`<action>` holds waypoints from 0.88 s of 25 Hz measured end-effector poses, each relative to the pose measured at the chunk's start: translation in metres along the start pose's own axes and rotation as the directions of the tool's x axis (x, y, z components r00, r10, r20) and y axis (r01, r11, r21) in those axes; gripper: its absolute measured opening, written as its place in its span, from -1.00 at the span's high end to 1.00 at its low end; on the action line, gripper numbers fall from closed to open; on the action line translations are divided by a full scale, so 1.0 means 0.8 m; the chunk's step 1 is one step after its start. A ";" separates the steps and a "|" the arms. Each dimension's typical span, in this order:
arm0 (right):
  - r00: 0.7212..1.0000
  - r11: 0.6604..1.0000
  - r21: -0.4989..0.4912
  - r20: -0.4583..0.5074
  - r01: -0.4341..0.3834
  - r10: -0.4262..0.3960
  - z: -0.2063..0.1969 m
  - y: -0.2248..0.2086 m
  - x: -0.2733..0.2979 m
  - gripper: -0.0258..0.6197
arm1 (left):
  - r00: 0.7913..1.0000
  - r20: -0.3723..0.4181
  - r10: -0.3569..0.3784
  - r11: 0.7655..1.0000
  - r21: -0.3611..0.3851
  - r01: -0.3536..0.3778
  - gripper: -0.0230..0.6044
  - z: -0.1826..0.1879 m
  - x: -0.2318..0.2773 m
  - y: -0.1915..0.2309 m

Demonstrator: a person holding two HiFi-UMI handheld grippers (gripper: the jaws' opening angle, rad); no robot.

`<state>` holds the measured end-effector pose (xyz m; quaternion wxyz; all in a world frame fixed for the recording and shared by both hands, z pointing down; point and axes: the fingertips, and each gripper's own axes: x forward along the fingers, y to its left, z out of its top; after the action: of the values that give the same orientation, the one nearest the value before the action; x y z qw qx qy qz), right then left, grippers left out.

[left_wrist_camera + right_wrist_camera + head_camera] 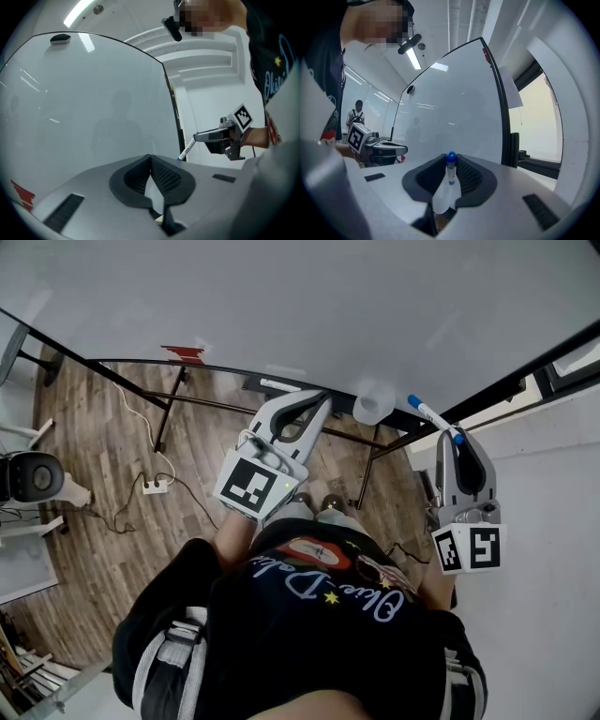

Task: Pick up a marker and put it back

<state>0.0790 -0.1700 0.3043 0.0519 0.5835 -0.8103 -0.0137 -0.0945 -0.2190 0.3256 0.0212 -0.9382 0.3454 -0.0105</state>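
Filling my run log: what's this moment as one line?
right gripper: shut on blue-capped white marker | left gripper: shut, empty | glossy white whiteboard: ahead of both

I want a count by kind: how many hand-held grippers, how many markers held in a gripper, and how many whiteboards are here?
Hand-held grippers: 2, the left hand-held gripper and the right hand-held gripper
Markers held: 1, the blue-capped marker, clamped in the right one
Whiteboards: 1, the whiteboard
Total: 4
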 end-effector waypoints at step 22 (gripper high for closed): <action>1.000 1.000 0.005 0.005 -0.021 0.021 -0.001 0.005 0.006 0.71 | 1.000 -0.001 0.024 1.000 -0.007 -0.024 0.92 0.000 -0.005 0.006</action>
<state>0.0738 -0.1729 0.3055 0.0484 0.5751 -0.8166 -0.0124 -0.1006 -0.2198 0.3252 0.0178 -0.9340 0.3567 -0.0095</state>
